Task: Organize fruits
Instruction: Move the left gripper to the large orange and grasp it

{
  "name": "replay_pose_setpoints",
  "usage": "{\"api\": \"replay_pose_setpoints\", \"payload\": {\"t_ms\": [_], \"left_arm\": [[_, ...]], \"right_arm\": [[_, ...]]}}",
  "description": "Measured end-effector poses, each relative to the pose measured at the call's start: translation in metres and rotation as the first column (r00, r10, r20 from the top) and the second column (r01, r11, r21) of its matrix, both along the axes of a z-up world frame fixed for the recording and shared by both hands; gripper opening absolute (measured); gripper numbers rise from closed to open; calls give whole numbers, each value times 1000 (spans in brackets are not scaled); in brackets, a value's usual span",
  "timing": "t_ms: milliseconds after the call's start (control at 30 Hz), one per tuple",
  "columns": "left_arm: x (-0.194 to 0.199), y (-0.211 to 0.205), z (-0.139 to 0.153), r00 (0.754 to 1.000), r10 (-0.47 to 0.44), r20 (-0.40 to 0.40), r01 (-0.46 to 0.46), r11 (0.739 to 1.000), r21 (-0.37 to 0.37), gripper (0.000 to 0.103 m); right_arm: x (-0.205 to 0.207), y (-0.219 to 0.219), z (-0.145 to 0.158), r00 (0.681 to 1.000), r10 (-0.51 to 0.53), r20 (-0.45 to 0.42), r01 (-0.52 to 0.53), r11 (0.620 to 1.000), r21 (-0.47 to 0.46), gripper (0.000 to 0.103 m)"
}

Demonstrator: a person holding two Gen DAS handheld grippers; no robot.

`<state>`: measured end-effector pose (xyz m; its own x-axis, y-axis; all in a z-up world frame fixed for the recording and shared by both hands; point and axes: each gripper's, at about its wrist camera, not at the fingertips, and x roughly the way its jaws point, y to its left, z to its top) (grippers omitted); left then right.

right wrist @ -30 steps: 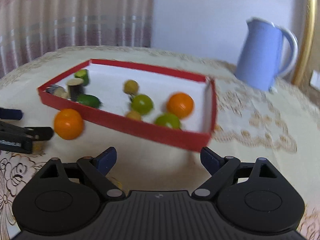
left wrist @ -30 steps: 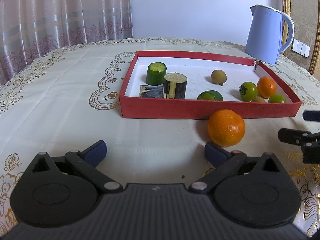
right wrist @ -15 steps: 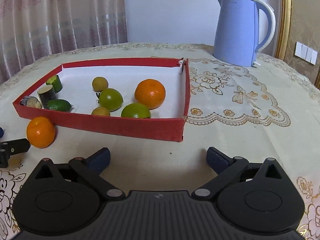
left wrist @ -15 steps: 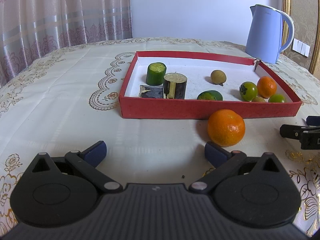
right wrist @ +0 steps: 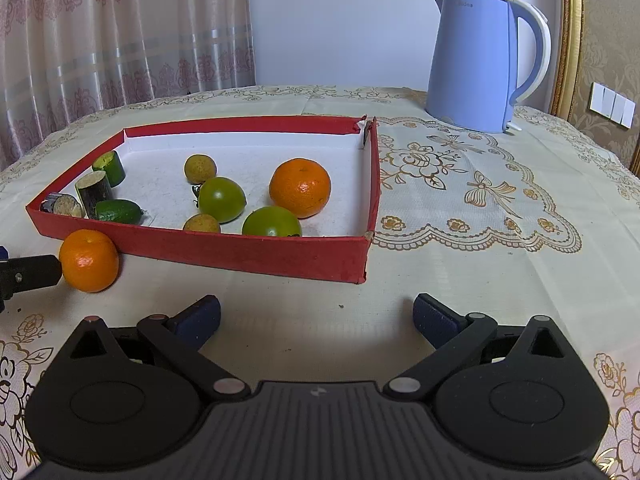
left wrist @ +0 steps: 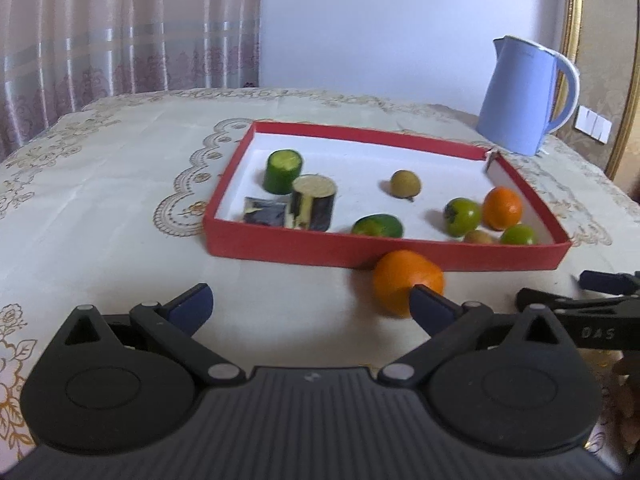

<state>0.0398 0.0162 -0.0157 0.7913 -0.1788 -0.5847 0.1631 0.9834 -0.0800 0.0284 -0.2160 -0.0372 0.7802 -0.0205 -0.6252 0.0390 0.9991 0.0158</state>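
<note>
Since half a second ago the left gripper has come forward and higher, so that its right fingertip now overlaps the loose orange in its own view; its jaws are spread wide and hold nothing. Whether the fingertip touches the fruit cannot be told.

Going left to right in the right wrist view: that loose orange lies on the table just outside the near wall of the red tray, close to its left corner, with the tip of the left gripper at its left side. Inside the tray, at the left end, are two cut green cylinders, a dark cut piece and a small green fruit. Toward the middle sit two small brownish fruits and two green round ones. Next comes a second orange, well inside the tray. Beyond the tray's far right corner a blue kettle stands on the table. The right gripper hovers over bare cloth in front of the tray, wide open and empty.
</note>
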Motion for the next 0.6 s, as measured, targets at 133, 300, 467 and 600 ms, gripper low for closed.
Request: {"api": "replay_pose_setpoints", "payload": {"t_ms": [133, 300, 467, 600], "left_arm": [[-6, -4, 2, 1000, -24, 15, 25, 1000, -17, 103], [-4, -7, 6, 999, -38, 21, 39, 998, -45, 103], [11, -21, 2, 999, -52, -14, 52, 998, -32, 103], [16, -29, -3, 998, -52, -27, 51, 999, -9, 103]], "right_arm": [[0, 0, 0, 1000, 0, 0, 0, 1000, 0, 103], [0, 0, 0, 1000, 0, 0, 0, 1000, 0, 103], [0, 0, 0, 1000, 0, 0, 0, 1000, 0, 103], [0, 0, 0, 1000, 0, 0, 0, 1000, 0, 103]]}}
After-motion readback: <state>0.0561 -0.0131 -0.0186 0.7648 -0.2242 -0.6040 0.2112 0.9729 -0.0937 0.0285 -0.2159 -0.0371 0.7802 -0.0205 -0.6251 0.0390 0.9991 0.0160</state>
